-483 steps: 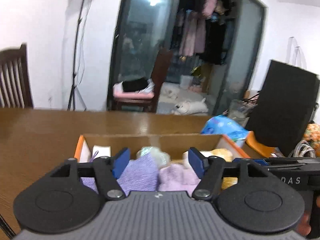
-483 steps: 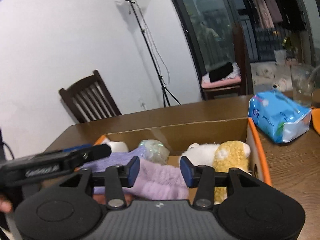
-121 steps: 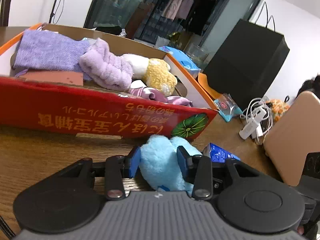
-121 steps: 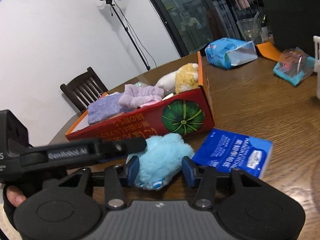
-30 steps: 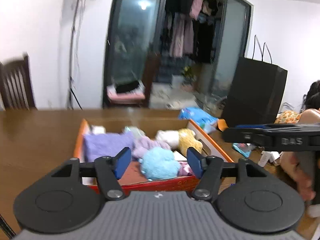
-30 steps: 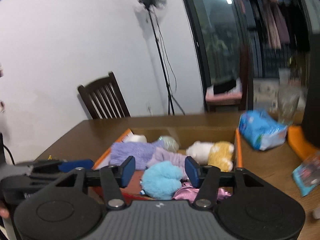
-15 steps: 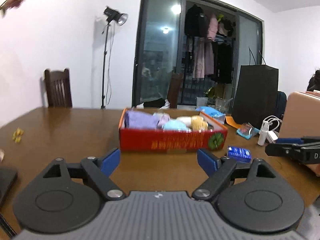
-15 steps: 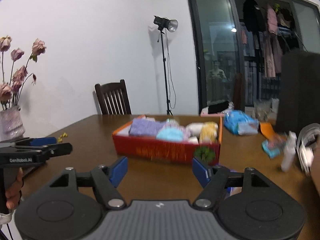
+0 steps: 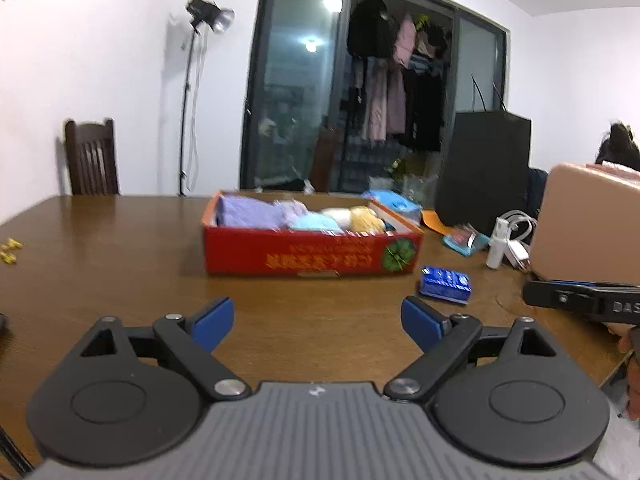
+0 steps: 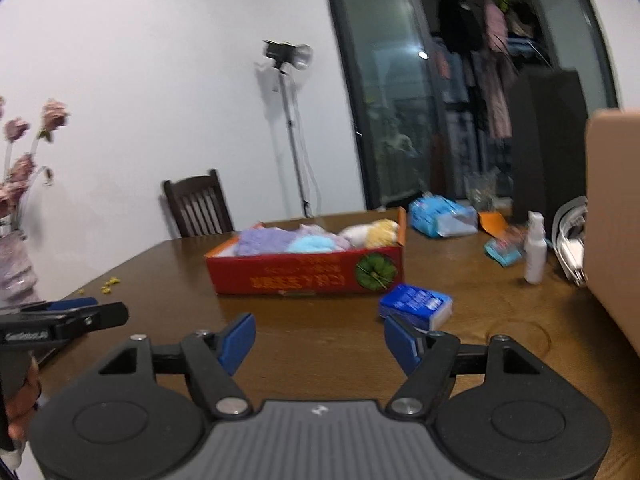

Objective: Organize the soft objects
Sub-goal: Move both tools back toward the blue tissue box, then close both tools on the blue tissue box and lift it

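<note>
Both claws sit well short of the red cardboard box (image 9: 308, 254) of plush toys on the brown wooden worktop (image 9: 120, 248): left claw (image 9: 318, 322) empty, jaws opening; right claw (image 10: 320, 342) apart, empty.

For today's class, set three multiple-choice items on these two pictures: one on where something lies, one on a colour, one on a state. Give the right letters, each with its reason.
1. Where does the small blue packet lie?
A. inside the red cardboard box
B. on the brown wooden table, in front of the box
C. on the dark wooden chair

2. What colour is the fluffy plush toy between the purple knitted cloth and the yellow plush toy?
A. light blue
B. green
C. black

3. What state are the right tongs in?
A. clamped on a toy
B. open, with nothing between them
C. shut tight

Answers: 1 B, the packet rests on bare wood near the box's pumpkin-printed corner. 2 A, light blue fluff shows above the box's front wall. 3 B, the blue pads stand wide apart with only table between them.
</note>
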